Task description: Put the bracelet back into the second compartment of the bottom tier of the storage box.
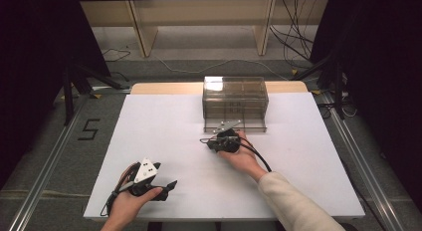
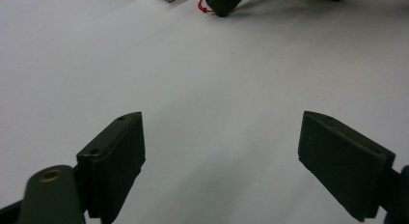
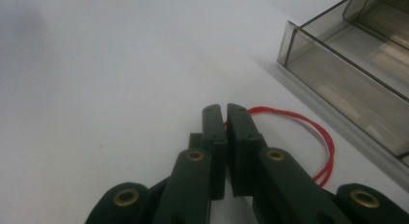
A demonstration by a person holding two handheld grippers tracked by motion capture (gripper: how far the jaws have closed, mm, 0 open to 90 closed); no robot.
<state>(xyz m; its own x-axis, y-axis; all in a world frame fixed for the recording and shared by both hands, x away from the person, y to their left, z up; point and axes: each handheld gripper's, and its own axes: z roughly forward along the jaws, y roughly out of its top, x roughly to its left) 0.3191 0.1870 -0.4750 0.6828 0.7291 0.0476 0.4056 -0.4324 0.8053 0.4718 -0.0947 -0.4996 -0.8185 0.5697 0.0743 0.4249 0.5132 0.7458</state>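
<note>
A thin red string (image 3: 313, 130) loops out from between the tips of my right gripper (image 3: 225, 108), whose jaws are pressed together on it. That gripper (image 1: 211, 144) lies low on the white table (image 1: 164, 131), just in front of a smoky clear plastic box (image 1: 235, 99). The same gripper (image 2: 226, 2) and a bit of the red string (image 2: 202, 5) show far off in the left gripper view. My left gripper (image 1: 171, 185) rests near the table's front left, its jaws (image 2: 222, 137) spread wide over bare white surface with nothing between them.
The clear box (image 3: 347, 79) has a low open tray part jutting toward me, close to the right gripper's right side. Metal rails run along both sides of the table (image 1: 343, 136). Cables and wooden shelving lie on the floor beyond the far edge.
</note>
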